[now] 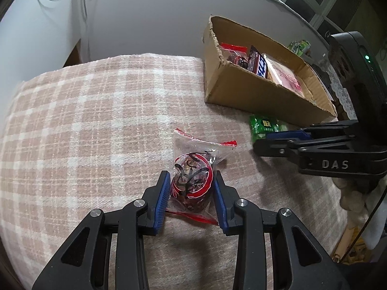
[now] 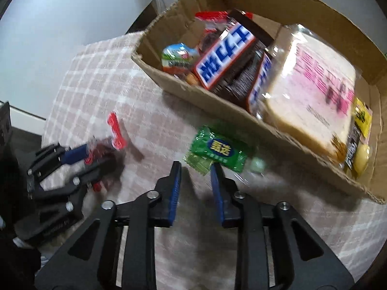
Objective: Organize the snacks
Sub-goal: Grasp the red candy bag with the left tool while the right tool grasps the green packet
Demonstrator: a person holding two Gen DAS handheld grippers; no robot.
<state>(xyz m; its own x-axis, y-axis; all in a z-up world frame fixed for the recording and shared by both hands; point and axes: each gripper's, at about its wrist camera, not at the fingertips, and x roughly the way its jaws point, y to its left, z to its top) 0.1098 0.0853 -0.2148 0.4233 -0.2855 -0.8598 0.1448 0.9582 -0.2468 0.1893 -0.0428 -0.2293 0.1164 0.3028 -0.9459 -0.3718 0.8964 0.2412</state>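
Cardboard, torn along its rim, makes up the open box (image 2: 169, 82) that already holds most of the haul: a chocolate bar (image 2: 225, 58) with blue lettering, a big bagged slice of bread (image 2: 312, 96), a small egg-shaped sweet (image 2: 177, 56), a red-sealed clear packet (image 1: 233, 53) and some yellow items at the far end (too blurred to name). So the sorting looks well advanced, with two snacks left on the pink plaid cloth (image 1: 84, 120). One is a clear packet with a dark red treat (image 1: 193, 181), lying well short of the box; the left gripper (image 1: 191, 193) has its blue pads on either side of it, touching or very nearly so, apparently closing to pick it up. The other is a green packet (image 2: 219, 149), just beside the box's near wall; the right gripper (image 2: 196, 181) hovers in front of it with jaws parted and nothing between them. Both packets still need lifting into the box, by my reckoning.
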